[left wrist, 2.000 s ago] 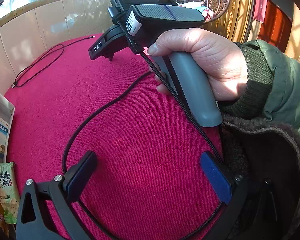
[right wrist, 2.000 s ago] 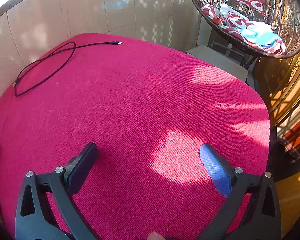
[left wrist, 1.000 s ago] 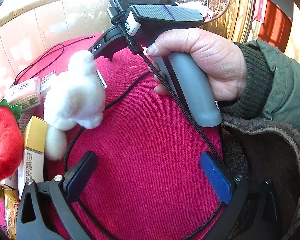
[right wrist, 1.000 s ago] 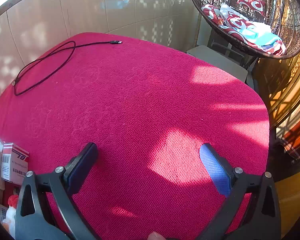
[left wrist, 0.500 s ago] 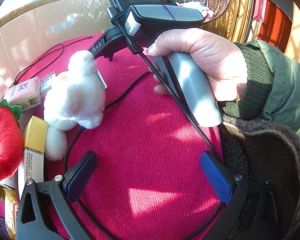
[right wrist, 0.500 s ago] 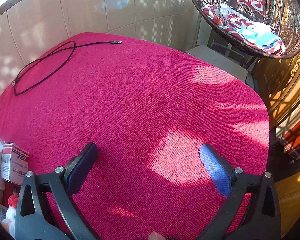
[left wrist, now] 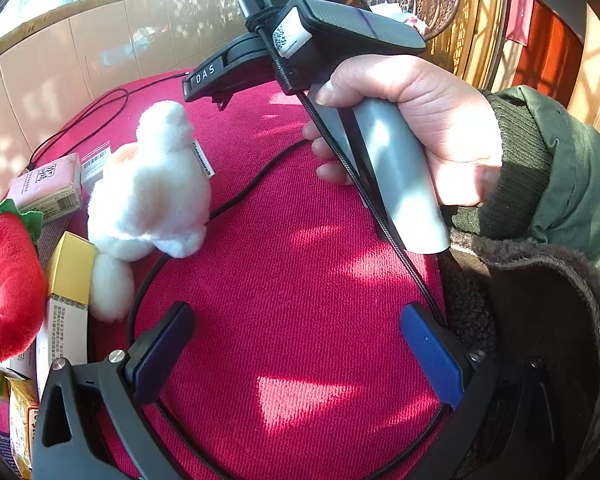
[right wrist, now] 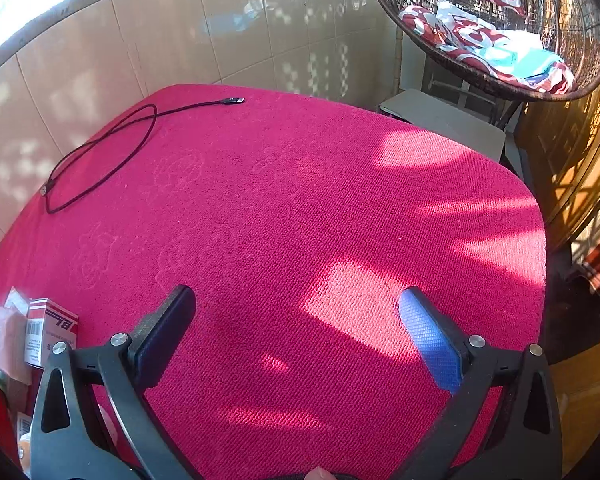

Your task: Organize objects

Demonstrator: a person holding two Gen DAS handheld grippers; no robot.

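A: The red table (right wrist: 300, 208) is mostly bare; the clutter sits at its left edge.

B: Both the left gripper (left wrist: 300, 356) and the right gripper (right wrist: 300, 340) hold nothing, fingers spread wide.

A: Start with the white plush toy (left wrist: 152, 196), beside the yellow box (left wrist: 66, 280) and pink packet (left wrist: 46, 186).

B: I'd close on its middle, clear of the cable (left wrist: 236, 200) beneath.

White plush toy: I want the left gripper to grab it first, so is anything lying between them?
Yes. A black cable loops across the red cloth between the open left gripper and the white plush toy, touching the toy's base.
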